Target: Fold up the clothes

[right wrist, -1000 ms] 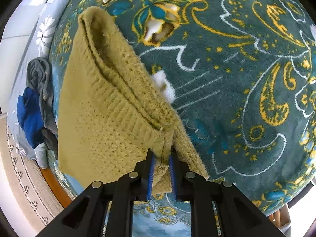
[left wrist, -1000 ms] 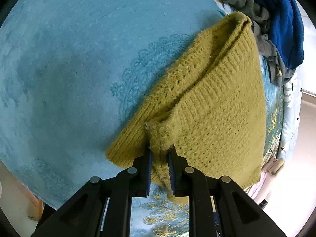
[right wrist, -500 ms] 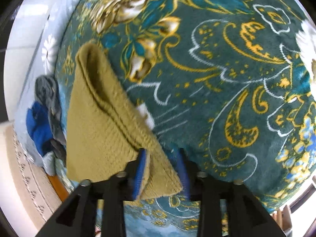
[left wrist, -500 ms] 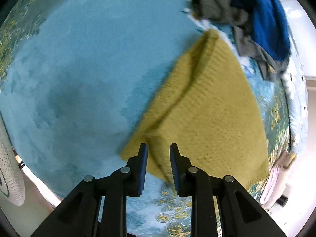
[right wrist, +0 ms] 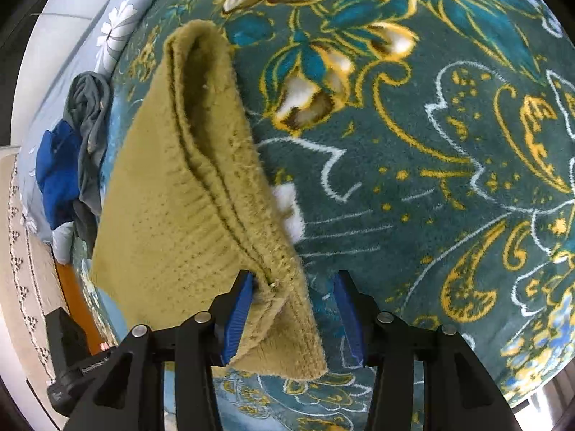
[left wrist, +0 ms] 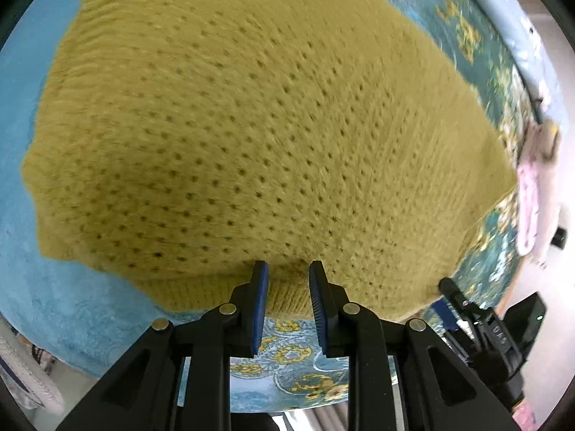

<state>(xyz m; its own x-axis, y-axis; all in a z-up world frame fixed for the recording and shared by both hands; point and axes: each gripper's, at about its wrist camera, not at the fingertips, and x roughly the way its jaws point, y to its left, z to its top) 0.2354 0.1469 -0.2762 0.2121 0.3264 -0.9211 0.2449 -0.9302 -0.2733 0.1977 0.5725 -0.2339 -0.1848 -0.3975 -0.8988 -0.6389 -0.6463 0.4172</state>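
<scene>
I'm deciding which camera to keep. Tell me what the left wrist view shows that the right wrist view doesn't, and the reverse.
Only the left wrist view: the plain light blue blanket, a pink and white cloth at the far right, and the left tongs, open above the sweater's hem.

Only the right wrist view: the blue and grey clothes pile and the right tongs, opening with the sweater's corner loose between them.

Both: the mustard knit sweater and the teal floral blanket.
</scene>
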